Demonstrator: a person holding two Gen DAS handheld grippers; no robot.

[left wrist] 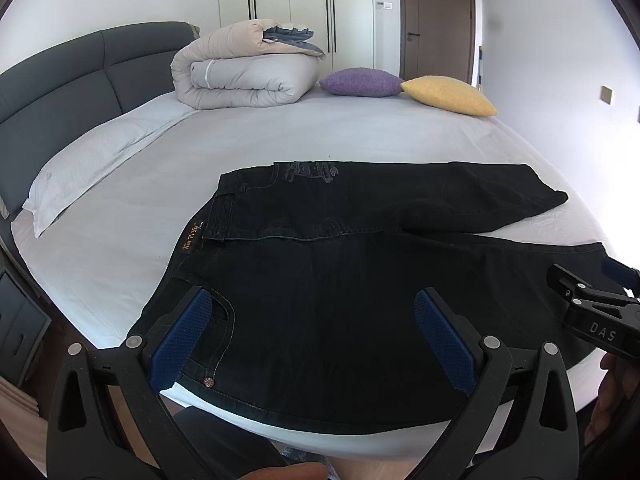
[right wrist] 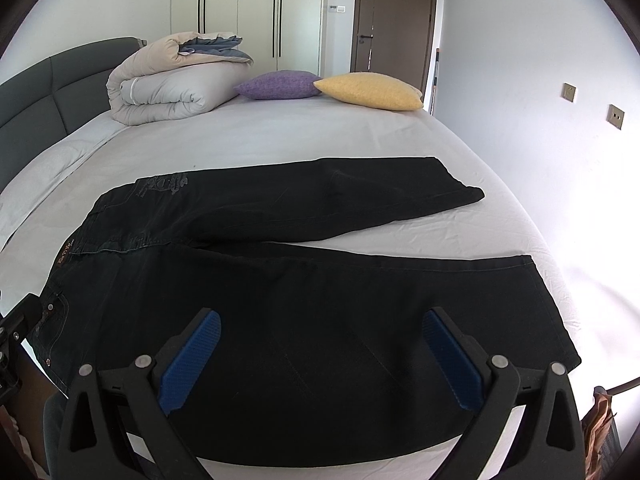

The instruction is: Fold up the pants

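Black jeans [left wrist: 340, 280] lie spread flat on the white bed sheet [left wrist: 320, 136], waistband to the left, both legs running right; they also show in the right wrist view [right wrist: 300, 280]. My left gripper [left wrist: 312, 312] is open and empty, hovering over the near waist and pocket area. My right gripper [right wrist: 320, 332] is open and empty over the near leg, and it shows at the right edge of the left wrist view [left wrist: 592, 300]. The far leg [right wrist: 360, 192] lies angled away from the near leg.
A folded duvet [left wrist: 244, 68] sits at the far side of the bed, with a purple cushion [left wrist: 360, 82] and a yellow cushion [left wrist: 452, 94] beside it. A white pillow [left wrist: 88, 164] and grey headboard [left wrist: 60, 84] are at the left. The bed's near edge is just below the jeans.
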